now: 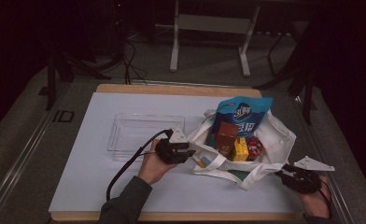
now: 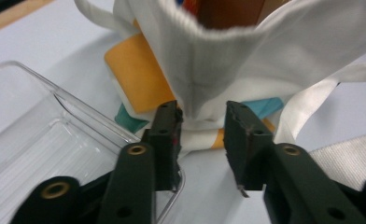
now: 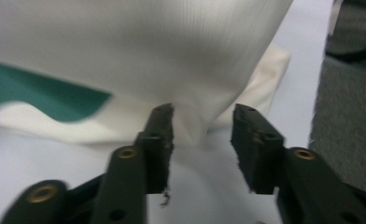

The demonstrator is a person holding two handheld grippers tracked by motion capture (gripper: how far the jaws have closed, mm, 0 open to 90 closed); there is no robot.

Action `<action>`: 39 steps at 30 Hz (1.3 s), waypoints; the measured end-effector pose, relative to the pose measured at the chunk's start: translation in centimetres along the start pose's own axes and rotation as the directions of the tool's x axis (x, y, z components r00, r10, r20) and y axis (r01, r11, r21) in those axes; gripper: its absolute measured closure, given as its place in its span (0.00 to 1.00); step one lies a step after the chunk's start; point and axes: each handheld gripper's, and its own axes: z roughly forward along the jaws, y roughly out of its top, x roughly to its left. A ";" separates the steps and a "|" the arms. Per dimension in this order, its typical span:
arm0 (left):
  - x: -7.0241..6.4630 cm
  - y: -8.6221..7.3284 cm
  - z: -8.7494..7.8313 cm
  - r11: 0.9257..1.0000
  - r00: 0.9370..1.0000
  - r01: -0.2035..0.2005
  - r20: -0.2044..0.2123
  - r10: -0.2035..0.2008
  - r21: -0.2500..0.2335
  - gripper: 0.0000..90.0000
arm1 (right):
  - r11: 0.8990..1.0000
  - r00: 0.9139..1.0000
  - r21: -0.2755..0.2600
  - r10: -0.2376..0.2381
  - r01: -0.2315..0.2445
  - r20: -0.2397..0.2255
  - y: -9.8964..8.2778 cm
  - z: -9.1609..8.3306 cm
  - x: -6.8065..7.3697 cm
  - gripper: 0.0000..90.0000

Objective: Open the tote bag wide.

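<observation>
One white cloth tote bag [image 1: 265,140] lies open-mouthed on the right half of the worktop [image 1: 87,186], with one teal patch showing low on its near side. Four items can be counted inside it: one tall blue snack pouch [image 1: 242,114] standing at the back, one brown box [image 1: 227,136] in front of it, one small yellow box [image 1: 240,149] and one red packet [image 1: 255,146] beside that. An orange-printed panel of the bag shows at its left edge.

Two grippers sit at the bag, one at each end. The left gripper [image 2: 202,123] is at the bag's left rim; its jaws stand apart with a fold of white cloth hanging between them. The left jaw lies right against that fold, the right jaw stands clear of it, so nothing is clamped. The right gripper [image 3: 202,123] is at the bag's near right corner; its jaws are likewise apart, a pinch of cloth between them, the right jaw plainly clear.

One clear plastic tray [image 1: 134,130] lies just left of the bag, beside the left gripper. One white sheet covers the wooden worktop.
</observation>
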 end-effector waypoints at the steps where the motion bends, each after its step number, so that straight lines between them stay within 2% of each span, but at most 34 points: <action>1: 0.0 0.0 -0.2 1.000 1.000 0.002 0.003 -0.002 -0.011 0.68 | 1.000 1.000 -0.020 0.000 -0.001 -0.012 0.2 -0.6 0.0 0.57; 3: 0.1 0.2 -0.5 0.999 1.000 0.009 0.013 -0.009 -0.038 0.65 | 0.998 1.000 -0.056 -0.013 0.013 -0.014 0.7 -1.6 0.0 0.53; 8: 0.2 0.8 -1.1 0.996 1.000 0.000 0.018 0.001 -0.089 0.60 | 0.996 0.999 -0.077 -0.054 0.054 -0.001 1.7 -2.7 -0.2 0.50; 10: 0.3 1.1 -0.8 0.997 1.000 -0.006 0.013 0.007 -0.083 0.61 | 0.993 0.996 -0.085 -0.089 0.086 -0.022 1.9 -2.5 -0.1 0.50; 14: 0.2 1.3 -0.3 0.997 1.000 -0.007 0.019 0.008 -0.072 0.69 | 0.985 0.988 -0.084 -0.154 0.151 -0.031 2.4 -1.9 0.5 0.50; 17: 0.1 1.4 0.0 0.998 1.000 -0.005 0.028 0.007 -0.069 0.77 | 0.981 0.983 -0.085 -0.179 0.176 -0.027 2.8 -1.6 0.7 0.56; 19: 0.1 1.4 0.1 0.998 0.999 -0.005 0.033 0.007 -0.064 0.78 | 0.978 0.982 -0.090 -0.189 0.186 -0.019 3.0 -1.4 0.8 0.69; 22: 0.0 1.5 0.2 0.998 0.999 -0.008 0.037 0.010 -0.059 0.80 | 0.978 0.982 -0.097 -0.187 0.184 -0.018 3.2 -1.3 0.9 0.89; 25: -0.1 1.4 0.3 0.999 0.999 -0.011 0.035 0.012 -0.047 0.80 | 0.980 0.984 -0.096 -0.177 0.175 -0.015 3.2 -1.1 0.9 0.97; 33: -0.7 1.0 0.8 0.999 0.999 -0.028 0.028 0.029 -0.017 0.81 | 0.987 0.989 -0.075 -0.145 0.143 -0.019 2.4 -0.6 0.8 1.00; 39: -1.3 0.3 1.8 0.999 0.999 -0.029 0.034 0.029 0.015 0.81 | 0.992 0.992 -0.057 -0.119 0.116 -0.042 1.6 0.2 0.6 1.00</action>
